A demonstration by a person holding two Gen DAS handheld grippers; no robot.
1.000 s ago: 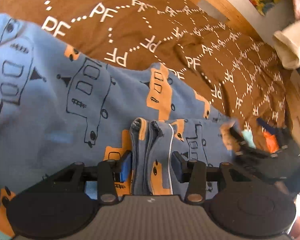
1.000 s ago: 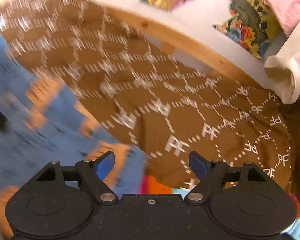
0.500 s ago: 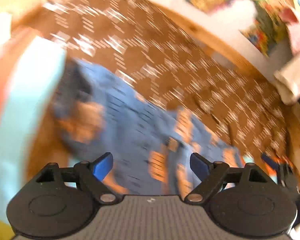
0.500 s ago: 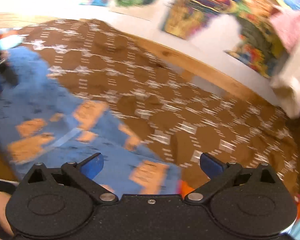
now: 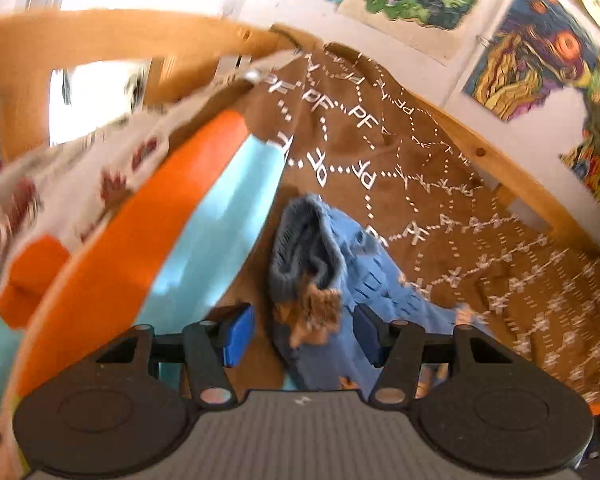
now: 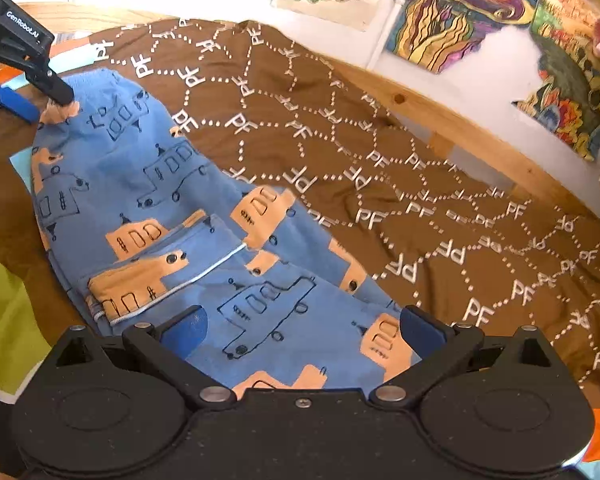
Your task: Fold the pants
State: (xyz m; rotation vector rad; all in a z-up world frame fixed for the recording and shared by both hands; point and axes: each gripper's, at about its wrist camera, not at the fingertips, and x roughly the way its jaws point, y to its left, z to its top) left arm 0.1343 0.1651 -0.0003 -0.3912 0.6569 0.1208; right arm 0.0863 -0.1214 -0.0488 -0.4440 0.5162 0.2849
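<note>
The left gripper [image 5: 303,335] stands with its blue-padded fingers [image 5: 238,334] spread apart, and the ribbed waistband end of the blue pants [image 5: 312,264] sits bunched in the gap between them, with neither pad visibly pressing the cloth. In the right wrist view the same gripper [image 6: 40,100] shows at the far upper left, its black arm reaching down to the top corner of the pants [image 6: 172,208]; whether its tips touch the fabric there cannot be told. The right gripper [image 6: 303,330] is also wide open, its two dark blue pads [image 6: 188,330] spread over the near end of the garment without pinching it. The pants, blue with orange and outlined truck prints, lie flat and lengthwise on a brown blanket [image 6: 440,208] patterned with white dotted hexagons and "PF" letters, running from the right gripper up toward the left one. A folded-over piece with a thin white seam line lies across the lower left part of the cloth. To the left of the pants in the left wrist view lie an orange and light blue sheet [image 5: 148,240]. A wooden bed rail [image 6: 460,128] runs behind the blanket, and colourful drawings [image 6: 460,16] hang on the white wall above it. A green patch of fabric [image 6: 4,312] shows at the left edge of the right wrist view.
</note>
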